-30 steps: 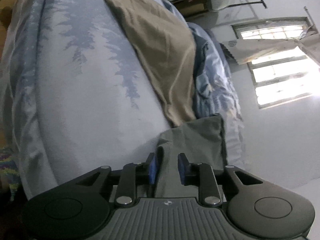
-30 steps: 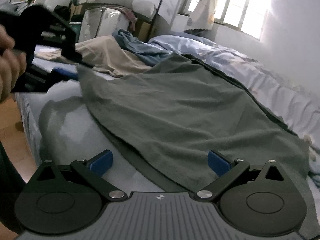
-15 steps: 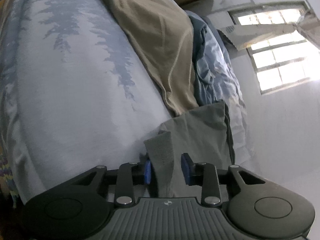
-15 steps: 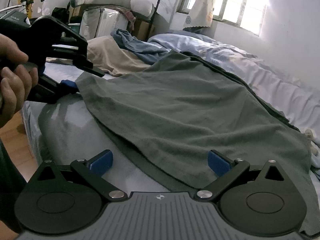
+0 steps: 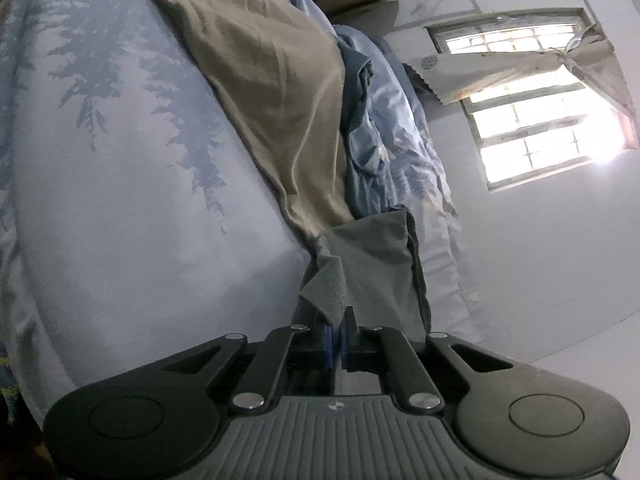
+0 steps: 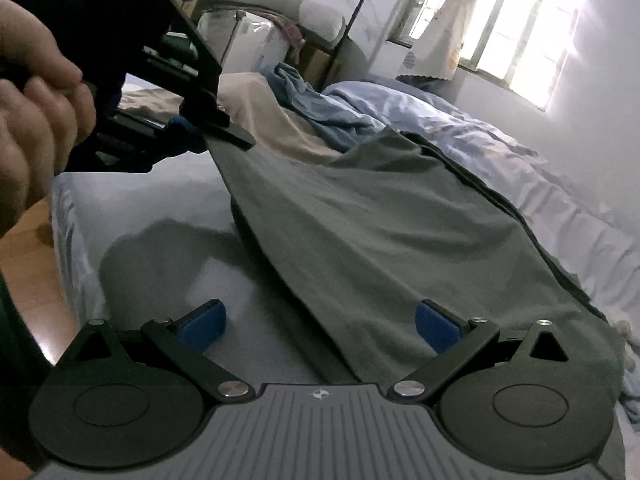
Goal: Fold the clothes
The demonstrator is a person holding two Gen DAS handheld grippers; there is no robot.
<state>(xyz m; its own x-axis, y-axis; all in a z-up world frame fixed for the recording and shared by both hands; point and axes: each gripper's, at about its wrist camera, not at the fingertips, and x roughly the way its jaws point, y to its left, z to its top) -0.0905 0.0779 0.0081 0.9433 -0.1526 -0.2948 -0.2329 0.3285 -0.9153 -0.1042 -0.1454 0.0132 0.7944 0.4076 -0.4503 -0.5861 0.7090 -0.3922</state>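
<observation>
The left gripper (image 5: 336, 334) pinches one corner of the grey garment (image 6: 380, 232) spread across the bed (image 5: 140, 220) — the right gripper (image 6: 318, 322) gapes empty over its near edge, so lifting now could drag it askew.

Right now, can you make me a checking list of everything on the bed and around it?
Surface: bed sheet, pale blue with a tree print.
Job's things: grey garment spread on the bed, one corner lifted.
Clutter: tan cloth and crumpled blue bedding lie beyond the garment.
Grippers: left tool shut on the grey garment's corner, held by a hand; right tool open at the garment's near edge, pads not pressing it.
Cables: nothing seen.
Surroundings: bright window with a curtain, a metal rack and white pillows behind the bed, wooden floor beside it.
</observation>
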